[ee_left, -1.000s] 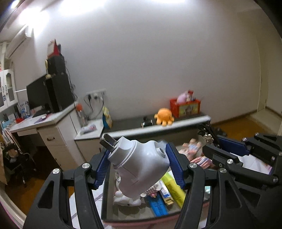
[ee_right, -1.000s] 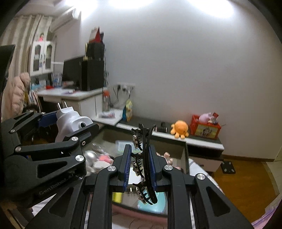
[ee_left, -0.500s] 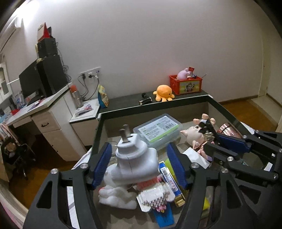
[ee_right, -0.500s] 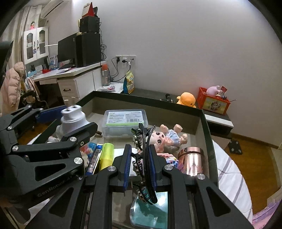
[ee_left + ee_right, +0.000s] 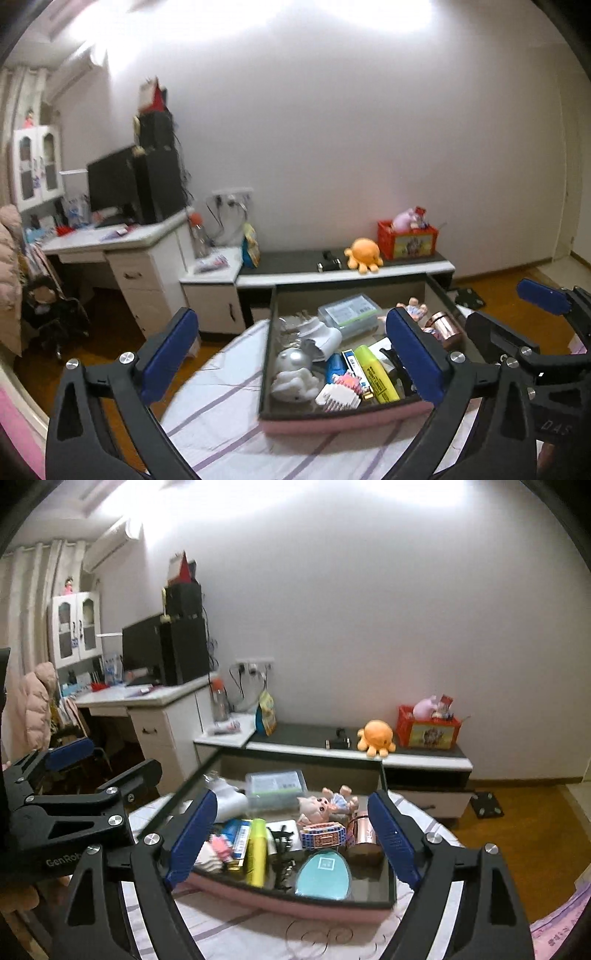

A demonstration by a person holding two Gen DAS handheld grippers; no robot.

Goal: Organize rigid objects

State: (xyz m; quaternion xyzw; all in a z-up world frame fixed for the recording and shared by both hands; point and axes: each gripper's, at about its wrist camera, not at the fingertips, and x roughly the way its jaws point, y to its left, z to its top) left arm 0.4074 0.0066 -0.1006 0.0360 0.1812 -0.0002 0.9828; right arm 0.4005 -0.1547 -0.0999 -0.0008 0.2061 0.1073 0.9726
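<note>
Both claws just opening, nothing between them: left gripper [image 5: 291, 354] releasing the white plug adapter [image 5: 325, 334], right gripper [image 5: 291, 840] releasing the black hair clip [image 5: 282, 843], both now lying in the pink-rimmed box [image 5: 295, 904] for sorting.

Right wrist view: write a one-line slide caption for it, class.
Right gripper open and empty above a pink-rimmed box holding a yellow highlighter, black hair claw, doll and copper tin.

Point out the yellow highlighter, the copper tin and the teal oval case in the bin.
yellow highlighter [image 5: 376, 374], left wrist view: on its printed barrel.
copper tin [image 5: 362, 836], right wrist view: on its side wall.
teal oval case [image 5: 324, 875], right wrist view: middle of its lid.
</note>
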